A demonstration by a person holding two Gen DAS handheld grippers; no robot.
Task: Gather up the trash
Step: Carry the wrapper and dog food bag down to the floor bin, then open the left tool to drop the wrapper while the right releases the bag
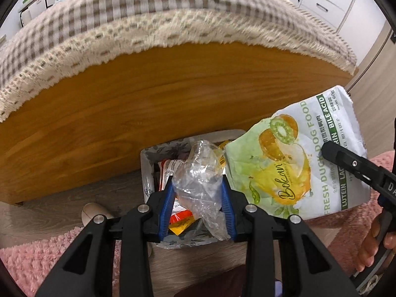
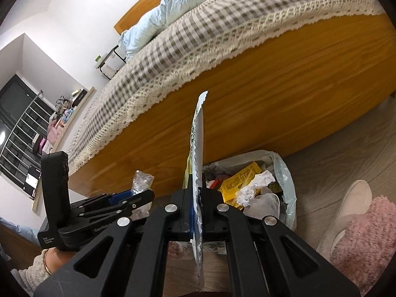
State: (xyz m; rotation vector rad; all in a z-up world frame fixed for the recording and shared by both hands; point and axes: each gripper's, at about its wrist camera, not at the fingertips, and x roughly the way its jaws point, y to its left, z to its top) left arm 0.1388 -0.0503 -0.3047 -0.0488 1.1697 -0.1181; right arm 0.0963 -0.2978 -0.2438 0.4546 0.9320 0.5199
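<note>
The dog food bag (image 1: pixel 299 163) hangs flat and on edge beside the bin (image 1: pixel 146 153), its long axis running up from the right gripper (image 2: pixel 197 198) toward the bed frame (image 1: pixel 123 104), with the serrated top edge farthest from the jaws. In the right wrist view it shows as a thin upright strip. Its green and white face reads "Bokan", "FRESH DUCK DOG FOOD", "LUTEIN" and "BILE ACID", beside pictures of kiwi and yellow fruit. The right jaws are clamped tight on the bag's lower part, the blue pads pressing it from both sides.

The left gripper (image 1: pixel 198 198) points steeply down over the bin. Its jaws stand narrow, the blue pads pinching a crumpled clear plastic wrapper (image 1: pixel 200 183) that sticks out above and below them.

The lined bin stands on the wood floor against the bed frame and holds a red and white packet (image 1: pixel 168 170), a yellow packet (image 2: pixel 237 185) and crumpled white paper (image 2: pixel 255 185). The small print on these cannot be read.
</note>
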